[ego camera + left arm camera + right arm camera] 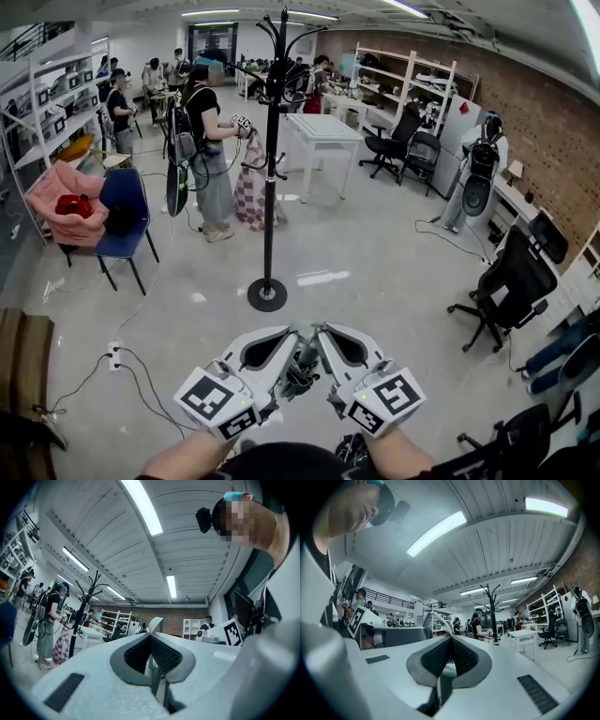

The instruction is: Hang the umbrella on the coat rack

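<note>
A black coat rack [271, 169] stands on a round base on the grey floor, a couple of steps ahead of me. It also shows far off in the left gripper view [84, 606] and the right gripper view [491, 606]. A folded grey-green umbrella [300, 367] hangs between my two grippers, low in the head view. My left gripper [287, 339] and right gripper [321, 337] sit side by side, tips nearly touching. Each one has its jaws shut on a grey part of the umbrella [154, 670] [440, 681]. A pale strap loop [156, 622] pokes up past the jaws.
Another person [208, 141] with grippers stands by the rack, next to a checked cloth [251, 192]. At the left a blue chair [122, 216] holds pink clothing [64, 199]. A white table [323, 131] stands behind the rack, a black office chair [506, 291] to the right, and cables [114, 356] at the lower left.
</note>
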